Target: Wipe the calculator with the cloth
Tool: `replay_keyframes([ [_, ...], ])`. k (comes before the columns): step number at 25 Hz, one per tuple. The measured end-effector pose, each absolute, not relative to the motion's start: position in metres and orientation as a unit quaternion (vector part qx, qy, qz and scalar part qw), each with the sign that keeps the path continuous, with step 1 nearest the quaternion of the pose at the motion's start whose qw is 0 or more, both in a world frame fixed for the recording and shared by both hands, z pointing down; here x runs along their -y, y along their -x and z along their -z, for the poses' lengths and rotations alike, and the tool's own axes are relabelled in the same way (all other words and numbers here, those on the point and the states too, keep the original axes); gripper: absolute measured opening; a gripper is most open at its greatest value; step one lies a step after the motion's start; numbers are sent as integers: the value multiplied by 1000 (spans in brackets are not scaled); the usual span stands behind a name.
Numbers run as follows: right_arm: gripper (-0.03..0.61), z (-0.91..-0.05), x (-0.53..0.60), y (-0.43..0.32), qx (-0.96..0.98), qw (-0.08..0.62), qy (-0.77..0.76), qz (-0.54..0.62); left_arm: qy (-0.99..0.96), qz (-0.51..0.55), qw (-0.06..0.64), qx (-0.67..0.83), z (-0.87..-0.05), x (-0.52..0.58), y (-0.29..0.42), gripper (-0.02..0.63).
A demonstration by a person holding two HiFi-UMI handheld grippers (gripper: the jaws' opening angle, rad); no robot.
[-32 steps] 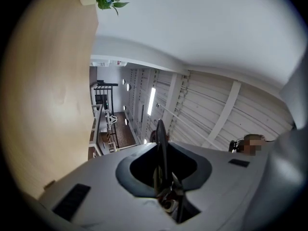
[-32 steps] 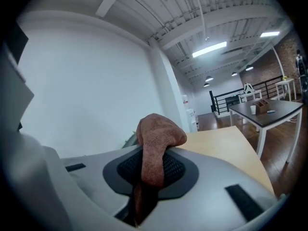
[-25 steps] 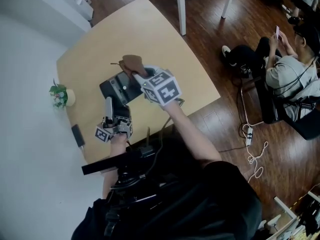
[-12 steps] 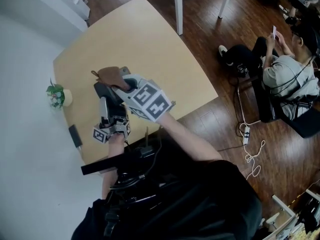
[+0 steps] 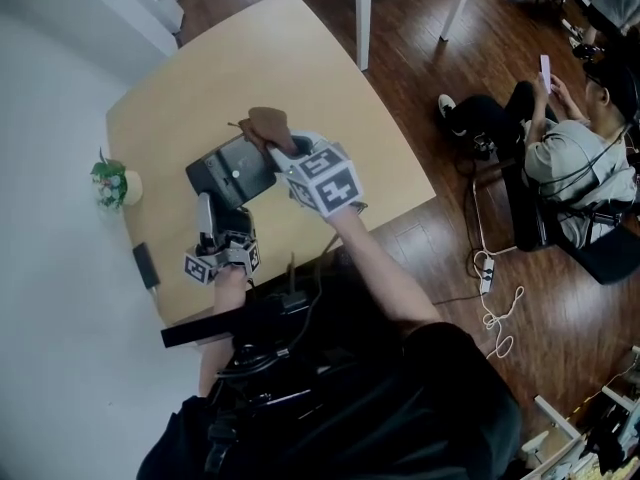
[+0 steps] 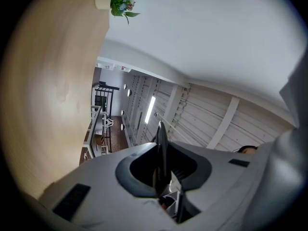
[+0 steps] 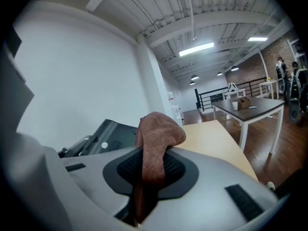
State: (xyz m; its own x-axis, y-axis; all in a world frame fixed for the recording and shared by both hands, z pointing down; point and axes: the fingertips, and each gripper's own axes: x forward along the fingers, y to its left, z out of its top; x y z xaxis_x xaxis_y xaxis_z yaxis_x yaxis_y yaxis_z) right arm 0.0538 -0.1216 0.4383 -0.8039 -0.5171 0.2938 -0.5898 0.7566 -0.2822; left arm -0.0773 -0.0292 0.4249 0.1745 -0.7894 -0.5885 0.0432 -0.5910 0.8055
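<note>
Since the last look, the cloth [image 5: 270,125] has swung back to the right, from the calculator's left side to its far right corner. The right tongs [image 5: 284,152] moved with it. The left tongs [image 5: 212,216] have stayed put.

At the far left of the table [image 5: 300,68] sits a small plant [image 5: 110,183]. Just below it in the head view, near the table's edge, lies a little black thing [image 5: 146,265]. I cannot tell what it is.

Next come the left tongs, coming up from the near edge. They are closed on the calculator [image 5: 232,175], pinching its near end. In the left gripper view I see its thin dark edge [image 6: 161,146] squeezed between the jaws. The calculator is lifted and tilted above the table.

The right tongs are closed on the brown cloth, and its end sticks up out of the jaws in a soft lump. The cloth is at the calculator's far right corner, but I cannot tell if it touches.

Far to the right, off the table, a person [image 5: 575,148] sits on a chair on the wood floor.
</note>
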Motion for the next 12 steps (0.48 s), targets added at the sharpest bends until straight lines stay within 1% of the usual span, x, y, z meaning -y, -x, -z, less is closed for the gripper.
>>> replay_keyframes([
  [4, 58, -441, 129, -85, 917, 95, -330, -203, -661, 596, 360, 280, -430, 31, 84, 72],
  [6, 58, -425, 121, -83, 924, 80, -319, -196, -657, 598, 358, 286, -430, 32, 87, 72],
  [10, 59, -384, 80, -37, 953, 53, -247, -167, -656, 599, 354, 292, -429, 33, 89, 72],
  [12, 58, -375, 58, -12, 965, 59, -210, -147, -661, 595, 353, 292, -428, 33, 87, 72],
])
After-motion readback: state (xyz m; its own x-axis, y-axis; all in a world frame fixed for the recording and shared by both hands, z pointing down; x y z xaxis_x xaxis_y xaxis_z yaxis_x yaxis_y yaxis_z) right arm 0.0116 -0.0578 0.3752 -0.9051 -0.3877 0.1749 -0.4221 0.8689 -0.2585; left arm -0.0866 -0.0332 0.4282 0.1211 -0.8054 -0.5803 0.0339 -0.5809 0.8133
